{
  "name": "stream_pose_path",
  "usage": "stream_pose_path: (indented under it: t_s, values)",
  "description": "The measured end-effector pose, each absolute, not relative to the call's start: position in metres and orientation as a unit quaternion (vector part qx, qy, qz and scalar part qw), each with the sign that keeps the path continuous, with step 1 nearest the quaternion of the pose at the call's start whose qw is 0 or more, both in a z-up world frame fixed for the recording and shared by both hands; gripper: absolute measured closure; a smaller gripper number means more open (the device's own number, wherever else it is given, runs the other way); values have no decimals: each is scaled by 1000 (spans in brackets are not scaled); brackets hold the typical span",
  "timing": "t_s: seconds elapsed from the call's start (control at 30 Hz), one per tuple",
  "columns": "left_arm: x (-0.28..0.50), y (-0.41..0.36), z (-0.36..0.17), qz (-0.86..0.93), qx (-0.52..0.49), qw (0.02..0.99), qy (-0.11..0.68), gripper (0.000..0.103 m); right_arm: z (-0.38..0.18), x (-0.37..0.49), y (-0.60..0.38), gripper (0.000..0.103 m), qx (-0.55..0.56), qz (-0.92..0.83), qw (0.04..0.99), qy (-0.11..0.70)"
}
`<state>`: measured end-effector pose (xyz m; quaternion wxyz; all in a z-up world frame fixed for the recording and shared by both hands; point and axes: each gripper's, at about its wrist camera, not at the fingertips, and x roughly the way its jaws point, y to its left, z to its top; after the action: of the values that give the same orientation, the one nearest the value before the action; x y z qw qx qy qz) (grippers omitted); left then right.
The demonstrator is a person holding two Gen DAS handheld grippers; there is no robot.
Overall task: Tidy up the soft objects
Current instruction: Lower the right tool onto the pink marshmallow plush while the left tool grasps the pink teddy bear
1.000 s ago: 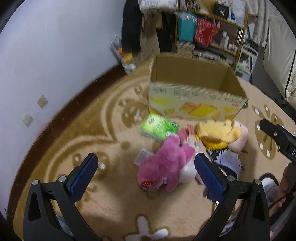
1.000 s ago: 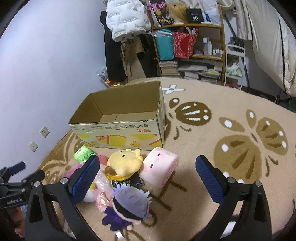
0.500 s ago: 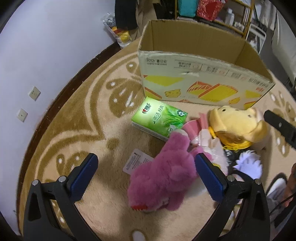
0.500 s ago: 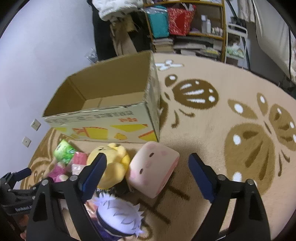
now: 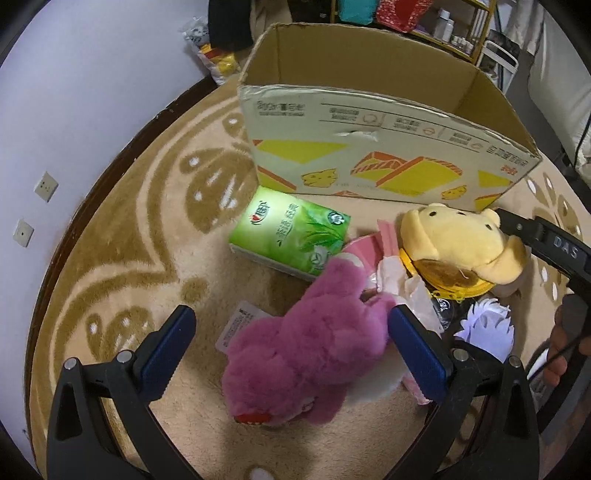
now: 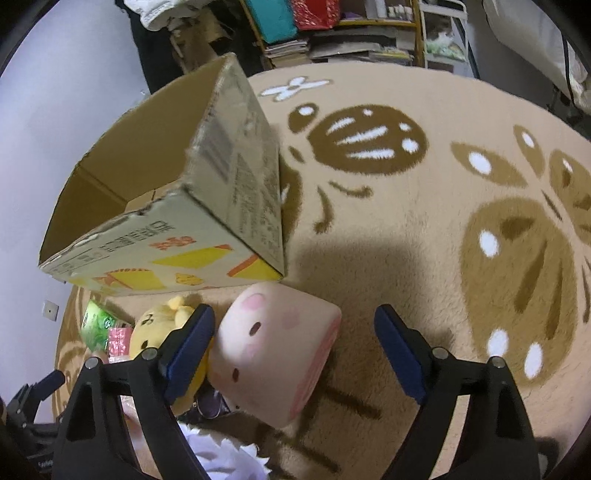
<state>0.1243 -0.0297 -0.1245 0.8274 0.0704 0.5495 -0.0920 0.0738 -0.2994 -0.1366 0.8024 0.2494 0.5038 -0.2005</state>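
Observation:
A pink plush bear lies on the rug between the open fingers of my left gripper. Behind it are a green tissue pack, a yellow plush and a white-haired doll. An open cardboard box stands behind them. My right gripper is open around a pale pink cube plush, its left finger between the cube and the yellow plush. The box corner is just beyond.
A patterned beige rug covers the floor. Shelves with bags and books stand at the back. The wall with sockets is on the left. The other gripper shows at the right edge of the left wrist view.
Both grippers have moved down and forward toward the toys. The left now straddles the pink bear; the right now straddles the pink cube plush.

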Motion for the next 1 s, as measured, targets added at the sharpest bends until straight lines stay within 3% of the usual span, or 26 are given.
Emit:
stream_pose_path:
  t_s: [0.27, 0.5, 0.57, 0.6, 0.63, 0.83, 1.0]
  values:
    - [123, -42, -145, -83, 113, 804, 578, 0, -147, 81, -303, 11, 260, -199, 793, 514]
    - [131, -27, -148, -62, 70, 807, 584, 0, -156, 81, -303, 11, 278, -196, 782, 522]
    - [132, -25, -148, -70, 51, 805, 587, 5, -158, 83, -302, 11, 273, -196, 782, 526]
    - [132, -24, -148, -76, 44, 802, 591, 19, -158, 83, -301, 11, 269, -196, 782, 527]
    - [133, -23, -151, -84, 34, 798, 596, 24, -159, 84, -300, 15, 265, -196, 782, 529]
    - [129, -22, -149, -88, 33, 804, 587, 29, -159, 87, -292, 41, 240, -189, 788, 535]
    - [124, -22, -142, -75, 46, 814, 574, 29, -157, 85, -283, 53, 219, -189, 798, 529]
